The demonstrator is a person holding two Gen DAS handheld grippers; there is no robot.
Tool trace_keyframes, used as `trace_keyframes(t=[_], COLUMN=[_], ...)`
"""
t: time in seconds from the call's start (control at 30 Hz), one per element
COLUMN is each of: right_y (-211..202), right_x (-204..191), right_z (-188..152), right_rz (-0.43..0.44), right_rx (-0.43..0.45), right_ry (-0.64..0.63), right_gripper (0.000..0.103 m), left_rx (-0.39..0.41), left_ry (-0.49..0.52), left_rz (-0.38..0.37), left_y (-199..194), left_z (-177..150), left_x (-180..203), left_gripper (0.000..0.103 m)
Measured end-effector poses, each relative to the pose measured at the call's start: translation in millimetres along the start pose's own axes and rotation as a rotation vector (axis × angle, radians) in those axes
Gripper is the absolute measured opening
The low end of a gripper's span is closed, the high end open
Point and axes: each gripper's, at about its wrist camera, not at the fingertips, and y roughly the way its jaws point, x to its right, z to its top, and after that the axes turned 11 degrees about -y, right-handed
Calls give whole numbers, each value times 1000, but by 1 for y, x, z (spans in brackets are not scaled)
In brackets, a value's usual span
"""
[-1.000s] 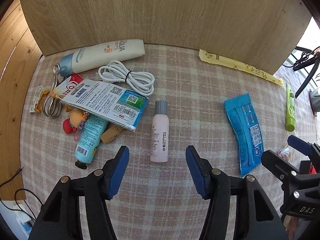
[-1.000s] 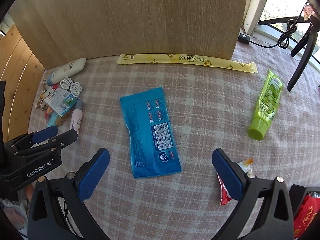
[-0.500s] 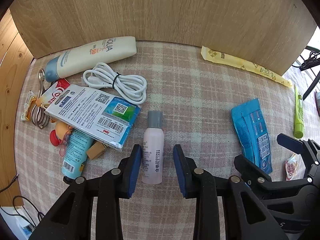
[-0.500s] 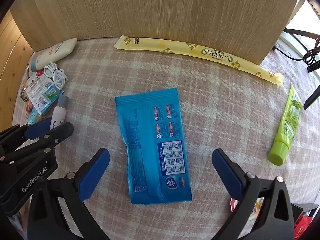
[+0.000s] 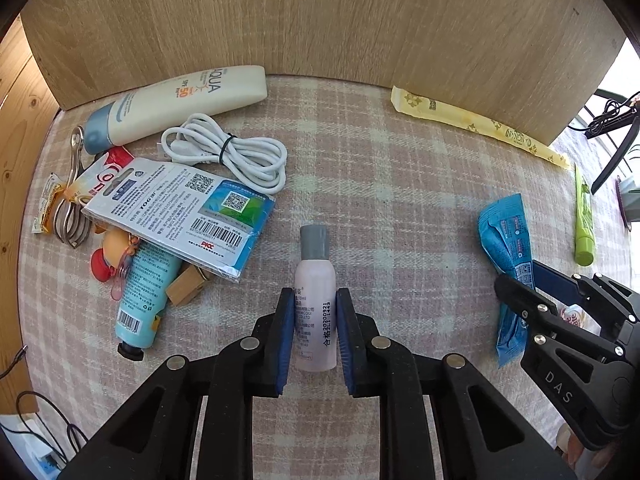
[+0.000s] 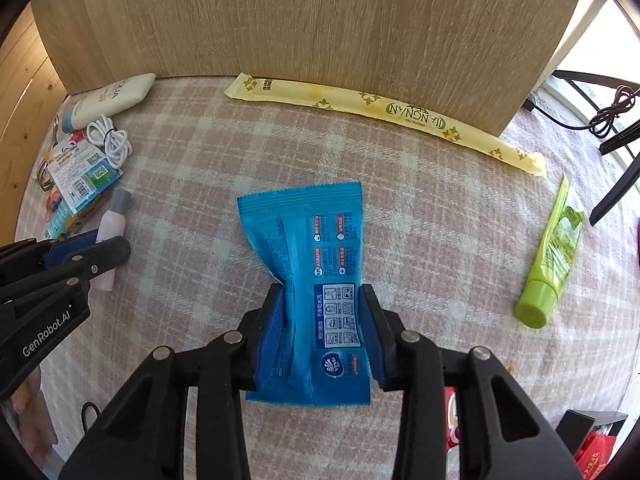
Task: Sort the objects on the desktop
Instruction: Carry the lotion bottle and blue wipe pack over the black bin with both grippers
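left gripper [image 5: 315, 334]: jaws are seen closing, nearly together, with the blue pads pressed on both sides of the pink bottle [image 5: 316, 300] lying on the checked cloth [image 5: 400, 208].
pink bottle: its grey cap is pointed away from the gripper; the lower body is held between the pads.
left of the bottle: a printed card pack [image 5: 180, 216], a teal tube [image 5: 144, 292] and a small wooden block [image 5: 187, 288] are piled close together.
beyond the bottle: a coiled white cable [image 5: 232, 156] and a cream sunscreen tube [image 5: 180, 104] are laid near the wooden back panel [image 5: 320, 20].
right of the bottle: the blue wipes pack [image 5: 508, 248] is seen well apart, with the right gripper at its near end.

right gripper [image 6: 323, 330]: jaws are seen closing, with the pads pressed into the blue wipes pack [image 6: 320, 256], which is pinched narrow and creased between them.
blue wipes pack: laid on the checked cloth [image 6: 440, 220], its far end fanned out wide.
right of the pack: a green tube [image 6: 554, 256] is laid well apart, cap toward the camera.
beyond the pack: a long yellow sachet [image 6: 380, 110] is laid along the foot of the wooden back panel [image 6: 320, 20].
left of the pack: the left gripper and the pink bottle [image 6: 110, 232] are seen at the frame edge.
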Motion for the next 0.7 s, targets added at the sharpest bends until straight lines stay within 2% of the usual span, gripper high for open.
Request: trace_keyframes(t=[0.23,0.47,0.67,0.7], right_y=[-20,-46,-79,-83], right_x=[-17,-42,-52,-32], right_z=[-29,-68,-109,-120], right_rz=[39,74,76,77], right_rx=[10,31,72,81], right_ry=[43,91,136,143], right_gripper=[19,13,12,12], left_rx=[-5,35,65,68], left_ry=[-4,37,81,91], left_rz=[-24,-22,-49,-52], left_y=[-14,-46,-83,-93], left_z=[-28,-62,-109,-115], left_x=[-15,-18,2,13], left_gripper=[19,19,19,19])
